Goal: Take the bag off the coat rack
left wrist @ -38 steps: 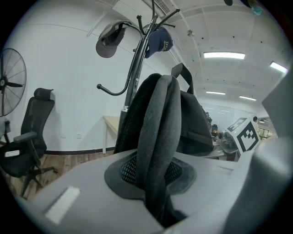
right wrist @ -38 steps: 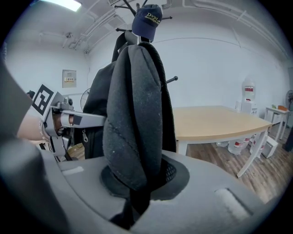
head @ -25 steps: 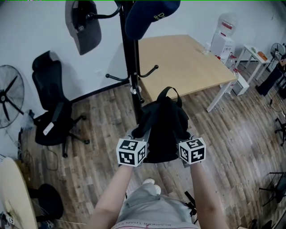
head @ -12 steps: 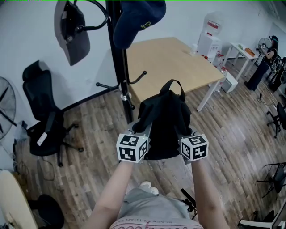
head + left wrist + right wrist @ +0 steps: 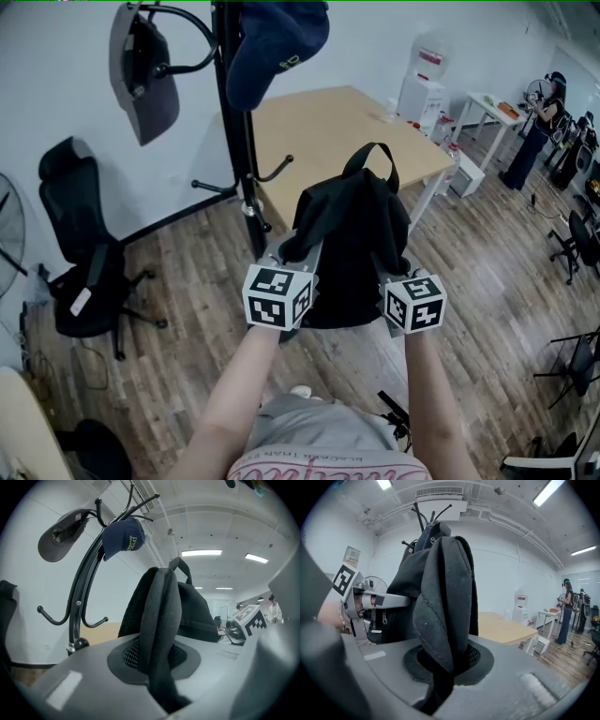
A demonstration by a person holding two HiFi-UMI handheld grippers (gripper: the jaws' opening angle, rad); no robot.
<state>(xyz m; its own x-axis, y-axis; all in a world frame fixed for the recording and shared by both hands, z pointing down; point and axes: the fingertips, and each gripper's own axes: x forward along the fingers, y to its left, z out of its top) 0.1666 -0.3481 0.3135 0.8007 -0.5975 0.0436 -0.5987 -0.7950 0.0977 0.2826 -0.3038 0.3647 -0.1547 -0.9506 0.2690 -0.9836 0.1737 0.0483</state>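
Observation:
A black backpack (image 5: 349,246) hangs in the air between my two grippers, clear of the black coat rack (image 5: 236,141) to its left. My left gripper (image 5: 298,255) is shut on the bag's left shoulder strap (image 5: 159,620). My right gripper (image 5: 386,272) is shut on the right shoulder strap (image 5: 445,616). The bag's top loop (image 5: 367,155) points away from me. The rack (image 5: 82,597) still carries a navy cap (image 5: 272,42) and a grey cap (image 5: 142,75) on its upper hooks.
A wooden table (image 5: 347,131) stands behind the rack. A black office chair (image 5: 80,272) is at the left by the wall. A water dispenser (image 5: 422,84) and a small white table (image 5: 497,117) stand at the far right, where a person (image 5: 539,136) is standing.
Both grippers have carried the backpack up and to the right, away from the coat rack. The view has swung, so the rack and chair sit further left.

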